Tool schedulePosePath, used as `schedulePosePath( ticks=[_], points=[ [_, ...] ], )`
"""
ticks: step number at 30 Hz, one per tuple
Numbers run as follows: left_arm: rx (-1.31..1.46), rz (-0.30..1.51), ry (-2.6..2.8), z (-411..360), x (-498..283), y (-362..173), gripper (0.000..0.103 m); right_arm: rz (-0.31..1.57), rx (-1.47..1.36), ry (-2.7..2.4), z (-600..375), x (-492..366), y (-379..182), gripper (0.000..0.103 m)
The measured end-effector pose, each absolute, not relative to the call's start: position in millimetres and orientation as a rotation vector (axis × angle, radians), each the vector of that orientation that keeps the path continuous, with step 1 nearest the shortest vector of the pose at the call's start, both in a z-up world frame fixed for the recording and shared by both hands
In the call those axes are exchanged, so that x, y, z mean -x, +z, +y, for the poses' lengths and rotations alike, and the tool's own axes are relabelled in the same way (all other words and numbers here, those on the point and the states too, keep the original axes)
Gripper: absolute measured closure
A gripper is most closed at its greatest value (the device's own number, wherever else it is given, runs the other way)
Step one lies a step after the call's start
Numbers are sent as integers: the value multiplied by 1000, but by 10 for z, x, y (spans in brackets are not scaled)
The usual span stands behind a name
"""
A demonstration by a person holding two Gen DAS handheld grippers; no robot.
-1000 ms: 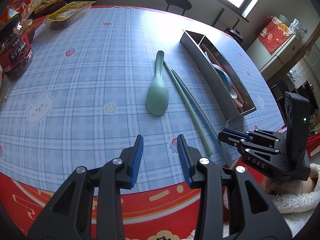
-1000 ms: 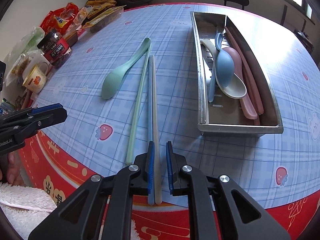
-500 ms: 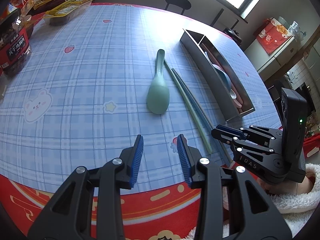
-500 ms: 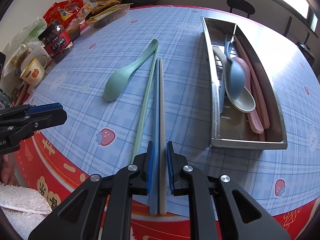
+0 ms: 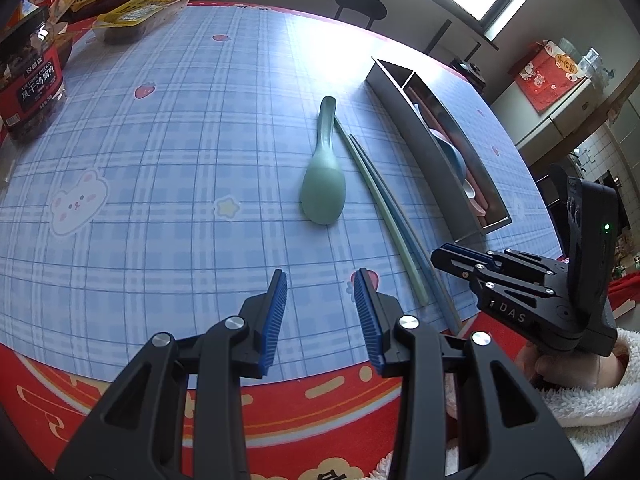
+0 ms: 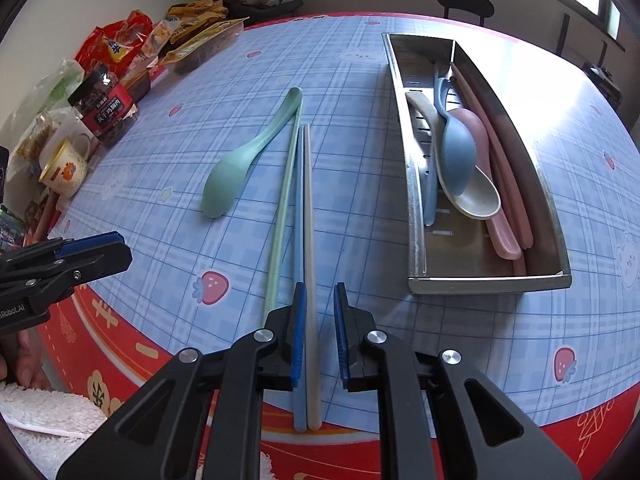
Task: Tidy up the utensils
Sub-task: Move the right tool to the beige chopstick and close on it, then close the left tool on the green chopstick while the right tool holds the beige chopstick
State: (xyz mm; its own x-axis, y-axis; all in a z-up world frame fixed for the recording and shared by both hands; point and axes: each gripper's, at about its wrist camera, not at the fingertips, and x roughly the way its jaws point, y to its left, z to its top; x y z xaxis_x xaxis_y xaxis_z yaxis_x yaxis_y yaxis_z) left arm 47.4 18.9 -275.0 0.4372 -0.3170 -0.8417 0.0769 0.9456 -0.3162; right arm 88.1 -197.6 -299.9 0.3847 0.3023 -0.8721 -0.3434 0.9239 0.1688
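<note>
A green spoon [image 5: 323,192] [image 6: 224,184] lies on the blue checked tablecloth. Right of it lie a green chopstick [image 6: 282,208], a blue chopstick [image 6: 298,208] and a white chopstick [image 6: 308,208], side by side. My right gripper [image 6: 320,320] [image 5: 444,252] hovers over their near ends. Its jaws stand narrowly open, with the white chopstick between them beside the left pad and a gap to the right pad. A metal tray [image 6: 416,200] [image 5: 420,152] to the right holds blue, cream and pink utensils. My left gripper [image 5: 320,304] [image 6: 116,248] is open and empty above the table's near edge.
A jar [image 5: 28,84] [image 6: 106,108], snack packets [image 6: 192,36] and a mug [image 6: 66,164] crowd the table's left and far edge. A black stool [image 5: 360,2] stands beyond the table. A hand in a fleecy white sleeve [image 5: 592,392] holds the right gripper.
The right gripper's jaws stand a touch wider around the white chopstick. Both hands have barely shifted, and the utensils lie where they were.
</note>
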Motion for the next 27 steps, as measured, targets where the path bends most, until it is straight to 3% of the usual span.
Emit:
schedulePosePath(
  ticks=[17,20,27],
  points=[
    [215,1107,-253,171,-607,-2819,65,1096,133,429,-1846,-909,-3060,89],
    [224,1106,-260,161,-735,-2838,65,1105,117,426,-1844,-959,-3064,96],
    [281,1109,-337,30,-1010,-2800,66,1129,48,445,-1964,-942,-3069,96]
  ],
)
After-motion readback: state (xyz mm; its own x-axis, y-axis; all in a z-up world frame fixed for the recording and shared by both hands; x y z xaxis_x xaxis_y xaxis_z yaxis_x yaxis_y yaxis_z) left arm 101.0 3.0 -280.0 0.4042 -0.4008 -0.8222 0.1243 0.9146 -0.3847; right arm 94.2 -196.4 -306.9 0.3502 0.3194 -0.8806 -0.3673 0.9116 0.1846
